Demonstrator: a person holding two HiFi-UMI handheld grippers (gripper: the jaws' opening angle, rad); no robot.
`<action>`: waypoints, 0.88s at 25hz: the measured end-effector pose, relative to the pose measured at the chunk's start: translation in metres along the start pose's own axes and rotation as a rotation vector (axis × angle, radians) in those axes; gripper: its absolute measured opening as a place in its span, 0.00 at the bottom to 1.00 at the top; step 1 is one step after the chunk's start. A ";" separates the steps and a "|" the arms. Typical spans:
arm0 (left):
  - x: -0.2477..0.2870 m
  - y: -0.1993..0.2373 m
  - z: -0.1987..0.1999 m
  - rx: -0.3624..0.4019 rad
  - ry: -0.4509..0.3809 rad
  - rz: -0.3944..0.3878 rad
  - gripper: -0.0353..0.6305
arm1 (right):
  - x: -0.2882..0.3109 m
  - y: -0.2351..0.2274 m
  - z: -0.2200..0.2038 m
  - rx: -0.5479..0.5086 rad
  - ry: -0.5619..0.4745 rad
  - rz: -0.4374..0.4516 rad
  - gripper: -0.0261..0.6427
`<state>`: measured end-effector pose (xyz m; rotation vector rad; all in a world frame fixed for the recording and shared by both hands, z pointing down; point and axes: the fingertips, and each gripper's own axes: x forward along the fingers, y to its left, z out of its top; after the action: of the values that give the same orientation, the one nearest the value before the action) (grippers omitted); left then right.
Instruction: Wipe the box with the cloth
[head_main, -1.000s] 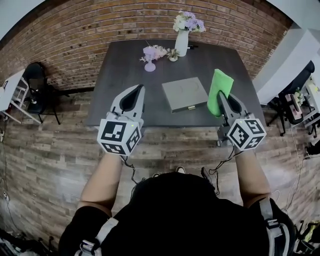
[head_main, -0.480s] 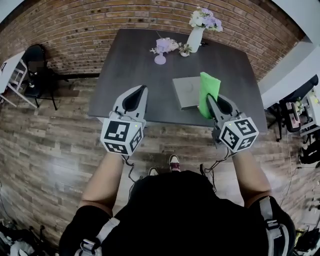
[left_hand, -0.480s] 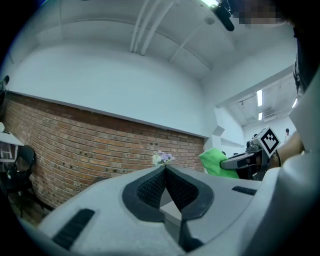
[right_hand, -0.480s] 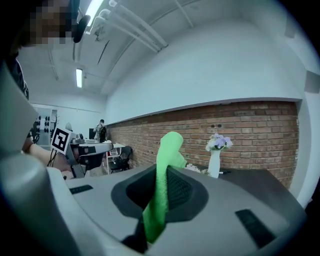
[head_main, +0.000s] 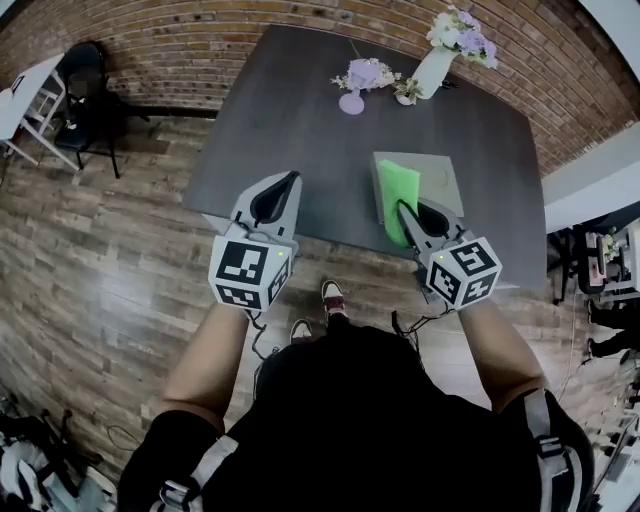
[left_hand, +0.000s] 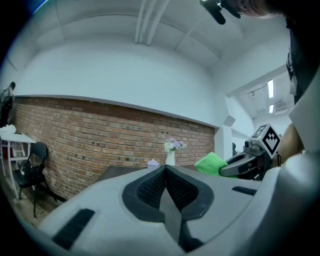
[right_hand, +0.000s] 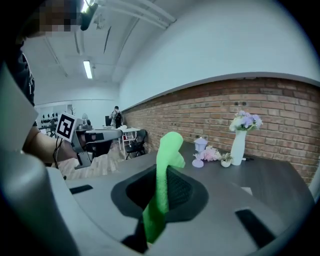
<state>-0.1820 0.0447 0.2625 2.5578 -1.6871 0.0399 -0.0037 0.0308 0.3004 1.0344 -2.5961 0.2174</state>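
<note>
Jaws of the right gripper (head_main: 407, 208) are clamped on a bright green cloth (head_main: 397, 189), which stands up from between them as a folded strip with its top curling over, as the right gripper view shows. From the head view the cloth lies over the left part of a flat grey box (head_main: 441, 180); whether it actually touches the lid cannot be told. The box rests on the dark counter (head_main: 280, 110), near its front edge and toward the right side, with the right gripper reaching in over that edge. The left gripper (head_main: 293, 180) has its jaws pressed together with nothing between them, and its tip is held over the counter's front edge, well to the left of the box and apart from it. At the far side of the counter stand a white vase (head_main: 435, 68) of pale flowers, a small pot (head_main: 406, 96) just beside it, and a lilac vase (head_main: 352, 102) of pink blooms to their left. Behind the counter runs a brick wall (head_main: 180, 30). A black chair (head_main: 88, 88) stands on the wooden floor (head_main: 90, 250) at the far left.
</note>
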 end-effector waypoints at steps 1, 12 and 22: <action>0.004 0.005 -0.004 -0.008 0.010 0.010 0.07 | 0.008 -0.002 -0.004 -0.001 0.018 0.014 0.09; 0.054 0.034 -0.053 -0.093 0.088 0.070 0.07 | 0.080 -0.016 -0.045 -0.042 0.163 0.152 0.09; 0.080 0.032 -0.102 -0.154 0.161 0.081 0.07 | 0.109 -0.013 -0.090 -0.092 0.272 0.248 0.09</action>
<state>-0.1783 -0.0330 0.3707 2.3094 -1.6644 0.1126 -0.0460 -0.0246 0.4235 0.6024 -2.4524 0.2748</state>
